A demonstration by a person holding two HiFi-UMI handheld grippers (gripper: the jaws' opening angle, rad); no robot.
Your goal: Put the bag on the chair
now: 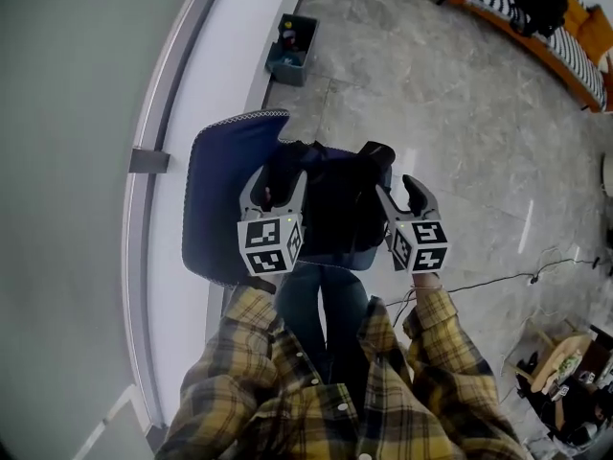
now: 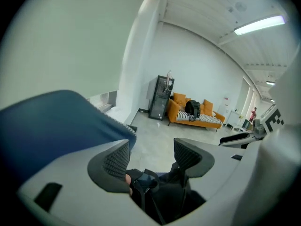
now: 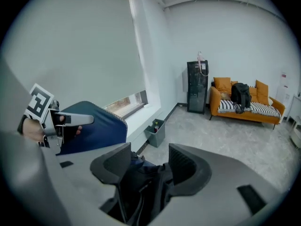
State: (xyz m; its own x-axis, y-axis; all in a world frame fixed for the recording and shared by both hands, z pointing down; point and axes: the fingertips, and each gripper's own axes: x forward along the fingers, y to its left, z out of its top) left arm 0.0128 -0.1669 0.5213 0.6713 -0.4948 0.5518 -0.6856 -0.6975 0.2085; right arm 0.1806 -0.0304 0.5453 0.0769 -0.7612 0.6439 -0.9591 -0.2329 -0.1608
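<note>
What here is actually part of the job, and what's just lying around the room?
Part of the job:
black bag
blue chair
left gripper and right gripper, one at each side of the bag

Just lying about:
grey bin by the wall
orange sofa
backpack on the sofa
black cabinet
floor cable

Chair (image 1: 215, 199) seat mostly hidden under bag (image 1: 335, 204); sofa (image 1: 548, 42) cut by frame edge; bin (image 1: 291, 52) contents unclear.

No readable text is found.
Only black-and-white square marker patterns are seen, on the white cube (image 1: 269, 245) of the left gripper (image 1: 278, 182) and the white cube (image 1: 420, 246) of the right gripper (image 1: 400, 197).
</note>
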